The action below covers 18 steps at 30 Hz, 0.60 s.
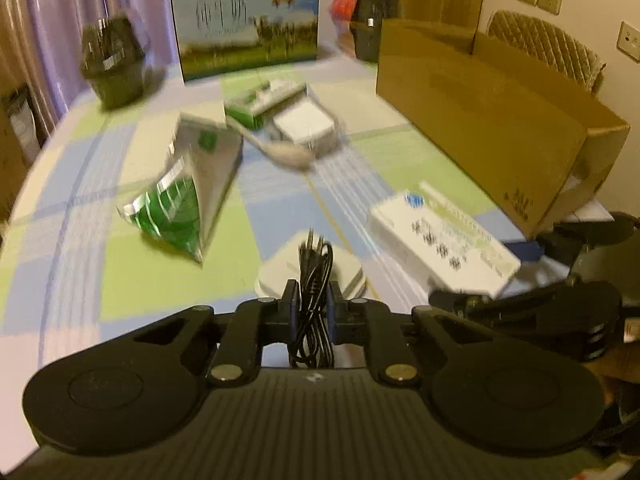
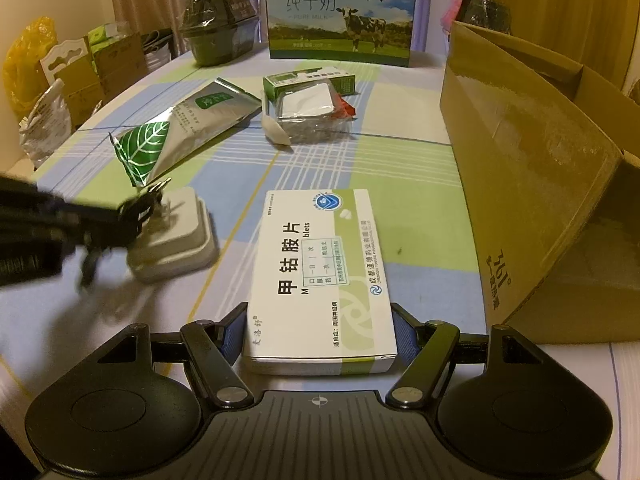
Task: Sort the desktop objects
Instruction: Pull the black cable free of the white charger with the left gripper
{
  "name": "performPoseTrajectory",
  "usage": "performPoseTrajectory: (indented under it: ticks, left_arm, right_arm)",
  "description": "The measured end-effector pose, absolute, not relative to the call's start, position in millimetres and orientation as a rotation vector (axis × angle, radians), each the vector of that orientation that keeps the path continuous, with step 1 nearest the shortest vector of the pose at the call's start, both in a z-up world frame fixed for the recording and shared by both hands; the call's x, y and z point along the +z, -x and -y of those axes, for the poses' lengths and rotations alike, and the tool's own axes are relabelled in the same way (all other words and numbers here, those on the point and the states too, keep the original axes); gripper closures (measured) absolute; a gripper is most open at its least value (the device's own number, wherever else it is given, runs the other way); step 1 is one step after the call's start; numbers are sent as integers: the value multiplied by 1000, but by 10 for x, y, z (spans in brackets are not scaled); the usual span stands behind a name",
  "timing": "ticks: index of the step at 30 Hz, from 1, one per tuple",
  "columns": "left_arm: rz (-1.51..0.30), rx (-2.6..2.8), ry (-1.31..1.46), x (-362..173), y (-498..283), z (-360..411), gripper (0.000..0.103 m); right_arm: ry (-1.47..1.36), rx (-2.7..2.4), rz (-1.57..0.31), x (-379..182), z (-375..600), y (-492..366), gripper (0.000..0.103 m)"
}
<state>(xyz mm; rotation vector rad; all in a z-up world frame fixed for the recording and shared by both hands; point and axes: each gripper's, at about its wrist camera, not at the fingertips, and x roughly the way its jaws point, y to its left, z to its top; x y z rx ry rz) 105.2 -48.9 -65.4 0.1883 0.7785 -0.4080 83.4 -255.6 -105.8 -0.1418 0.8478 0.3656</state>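
You see warm, dim indoor light in both views. The left wrist view is smeared by motion blur, while the right wrist view is sharp. Glare lies on the cardboard box (image 2: 532, 168), and beside it the edges bend.

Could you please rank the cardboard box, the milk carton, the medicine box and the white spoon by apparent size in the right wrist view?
1. cardboard box, largest.
2. medicine box, though its nearness to the camera inflates it.
3. milk carton, far back, so it may really be bigger than the medicine box.
4. white spoon, smallest.
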Motion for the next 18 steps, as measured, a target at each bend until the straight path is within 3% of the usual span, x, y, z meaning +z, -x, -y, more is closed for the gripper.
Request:
performPoseTrajectory:
  ticks: [8, 18]
  left_arm:
    - [-704, -374, -153, -539, -947, 389, 95]
    - [-763, -402, -147, -640, -1066, 323, 95]
  right_arm:
    - [143, 366, -848, -1061, 2563, -845, 34]
    - [151, 366, -851, -1056, 2543, -862, 34]
